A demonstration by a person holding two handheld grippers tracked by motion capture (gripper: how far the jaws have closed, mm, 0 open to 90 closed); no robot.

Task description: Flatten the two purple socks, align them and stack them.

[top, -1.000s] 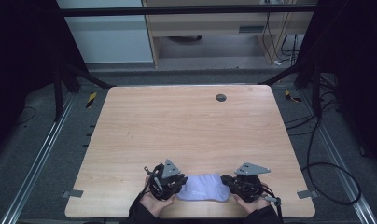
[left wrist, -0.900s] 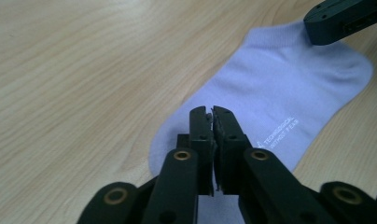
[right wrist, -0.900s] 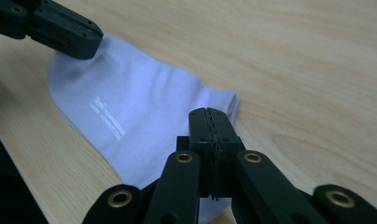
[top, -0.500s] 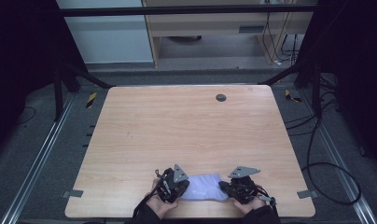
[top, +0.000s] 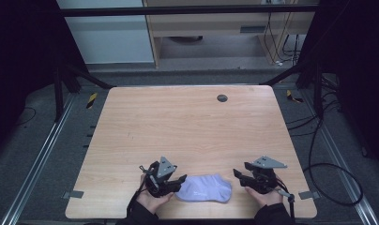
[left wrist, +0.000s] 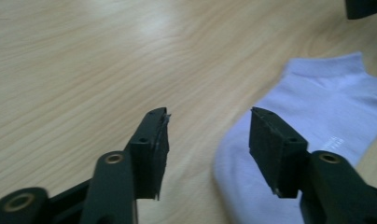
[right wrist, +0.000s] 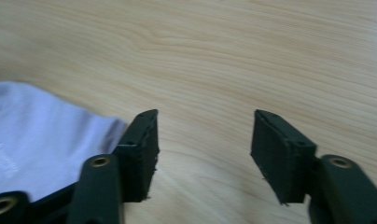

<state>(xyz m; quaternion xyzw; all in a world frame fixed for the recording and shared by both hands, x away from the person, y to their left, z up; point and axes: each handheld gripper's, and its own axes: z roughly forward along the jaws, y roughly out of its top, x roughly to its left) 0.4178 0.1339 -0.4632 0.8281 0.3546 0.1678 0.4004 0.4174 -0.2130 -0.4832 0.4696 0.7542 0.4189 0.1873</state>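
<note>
Whereas half a second ago both grippers sat pressed against the ends of the sock, they now stand drawn apart from it, and the jaws of both have just been opening with nothing between them.

Item: pale lilac sock [top: 204, 188], one, lying flat near the front edge of the bench [top: 187, 122], between the two grippers. Its outline is smoother and more stretched out than in the earlier frames, where it lay bunched between the grippers.

Left gripper [top: 182, 180]: jaws spread wide, empty; tips just beside the sock's left end. In the left gripper view the left gripper [left wrist: 207, 128] has bare wood between its jaws, and the sock [left wrist: 326, 116] lies under and beyond the right-hand jaw; whether that jaw touches the fabric cannot be told.

Right gripper [top: 238, 174]: jaws spread wide, empty; near the sock's right end, with a strip of bench between. In the right gripper view the right gripper [right wrist: 204, 133] frames bare wood, and the sock [right wrist: 42, 135] lies off to the left, partly behind the left-hand jaw.

Hard to make out: small print on the sock, illegible. Both hands are cut off at the bottom edge of the high view. A small dark round fitting [top: 222, 98] is set near the bench's far edge.
</note>
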